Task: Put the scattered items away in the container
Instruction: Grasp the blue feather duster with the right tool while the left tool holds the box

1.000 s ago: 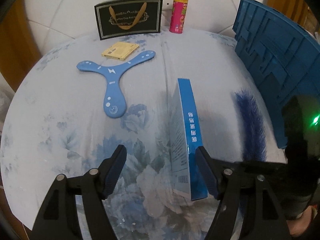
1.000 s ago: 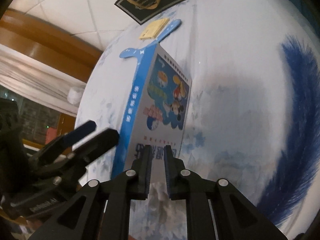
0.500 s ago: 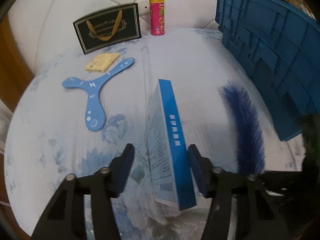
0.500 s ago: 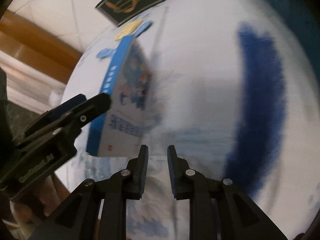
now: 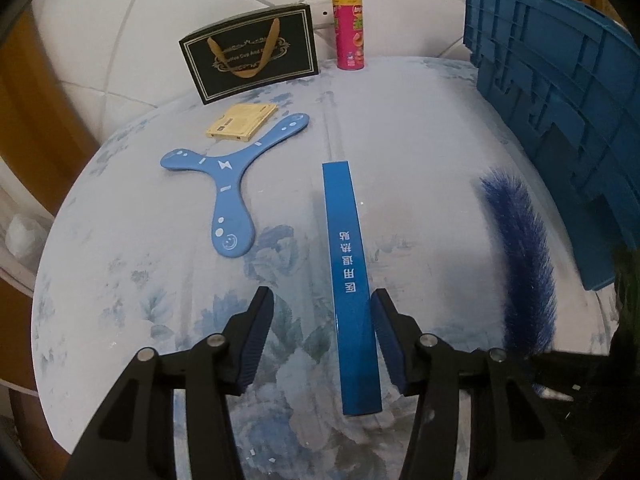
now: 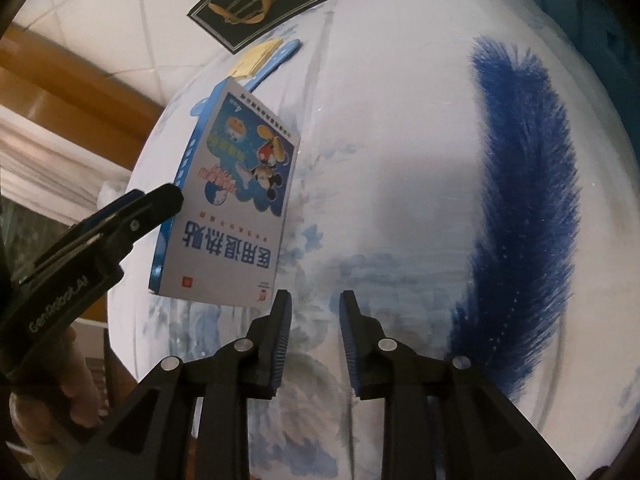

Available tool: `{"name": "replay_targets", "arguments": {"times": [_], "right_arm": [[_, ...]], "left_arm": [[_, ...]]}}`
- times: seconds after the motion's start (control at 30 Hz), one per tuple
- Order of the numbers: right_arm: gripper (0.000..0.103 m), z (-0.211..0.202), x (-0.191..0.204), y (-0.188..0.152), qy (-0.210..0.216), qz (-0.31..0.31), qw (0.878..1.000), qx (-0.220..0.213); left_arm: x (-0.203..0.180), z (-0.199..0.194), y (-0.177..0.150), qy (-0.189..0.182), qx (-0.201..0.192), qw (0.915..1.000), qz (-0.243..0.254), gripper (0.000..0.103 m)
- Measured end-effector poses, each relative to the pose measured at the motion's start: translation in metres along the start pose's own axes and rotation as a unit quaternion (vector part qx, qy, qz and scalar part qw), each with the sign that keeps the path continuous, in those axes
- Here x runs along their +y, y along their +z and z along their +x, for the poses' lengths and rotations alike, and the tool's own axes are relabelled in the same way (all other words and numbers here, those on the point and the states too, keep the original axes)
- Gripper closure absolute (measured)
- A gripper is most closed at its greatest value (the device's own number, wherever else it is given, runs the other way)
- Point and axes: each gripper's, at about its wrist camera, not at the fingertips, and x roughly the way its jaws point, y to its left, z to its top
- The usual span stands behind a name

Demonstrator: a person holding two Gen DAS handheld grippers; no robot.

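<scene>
A flat blue-and-white box (image 5: 352, 280) stands on its long edge on the flowered tablecloth, its blue spine up. My left gripper (image 5: 322, 294) straddles it from above. The right pad (image 5: 386, 336) is against the box and cloth shows between the box and the left pad (image 5: 256, 336), so the jaws are open. From the right wrist, the box's cartoon face (image 6: 240, 208) shows, with a left finger (image 6: 160, 208) at its top edge. My right gripper (image 6: 315, 296) is beside the box, jaws opening and empty. A blue feather (image 6: 524, 200) lies to its right.
A blue plastic crate (image 5: 560, 92) stands at the table's right side, close to the feather (image 5: 520, 248). A blue boomerang (image 5: 230, 184) and a yellow packet (image 5: 242, 122) lie at the far left. A black gift bag (image 5: 252, 62) and a pink can (image 5: 350, 32) stand against the tiled wall.
My right gripper let go of the box's near corner, drew away and parted its jaws. The left jaws narrowed around the box, which went from leaning to upright.
</scene>
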Motion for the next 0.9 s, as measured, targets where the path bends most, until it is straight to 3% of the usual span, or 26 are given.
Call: {"name": "replay_targets", "arguments": {"times": [0.07,0.17,0.23,0.3,0.33,0.57,0.67,0.77,0.8,0.83,0.9], "right_arm": [[0.078,0.002,0.003,-0.001,-0.012,-0.001,1.000,0.000],[0.076,-0.004,0.004,-0.004,-0.075,-0.016,0.997,-0.018],[0.058,-0.014,0.003,-0.007,-0.127,-0.029,0.991,-0.037],[0.049,-0.024,-0.001,-0.009,-0.154,-0.028,0.986,-0.053],[0.049,-0.029,-0.004,-0.011,-0.167,-0.024,0.984,-0.060],[0.048,-0.053,-0.022,-0.017,-0.212,-0.012,0.973,-0.087],[0.036,-0.048,-0.028,-0.017,-0.216,-0.003,0.974,-0.070],[0.036,-0.034,-0.030,-0.023,-0.222,-0.007,0.974,-0.041],[0.041,-0.030,-0.032,-0.025,-0.226,-0.010,0.974,-0.029],[0.055,-0.026,-0.034,-0.026,-0.229,-0.010,0.973,-0.020],[0.065,-0.021,-0.037,-0.027,-0.227,-0.008,0.974,-0.010]], "left_arm": [[-0.003,0.001,0.001,0.002,0.000,1.0000,-0.001,0.053],[-0.006,0.001,0.001,0.007,-0.003,1.0000,0.001,0.053],[-0.009,0.001,0.001,0.010,-0.005,0.9999,0.002,0.052],[-0.006,0.001,0.001,0.007,-0.004,1.0000,-0.005,0.053],[-0.005,0.000,0.001,0.008,-0.003,0.9999,-0.006,0.053],[-0.006,0.001,0.002,0.008,-0.004,1.0000,-0.003,0.053],[-0.009,0.001,0.002,0.007,-0.005,1.0000,-0.002,0.052],[-0.014,0.001,0.003,0.014,-0.006,0.9999,0.002,0.051],[-0.015,0.001,0.003,0.019,-0.006,0.9998,0.004,0.051],[-0.014,0.000,0.003,0.021,-0.006,0.9998,0.002,0.050],[-0.009,0.000,0.003,0.023,-0.004,0.9997,-0.004,0.051]]}}
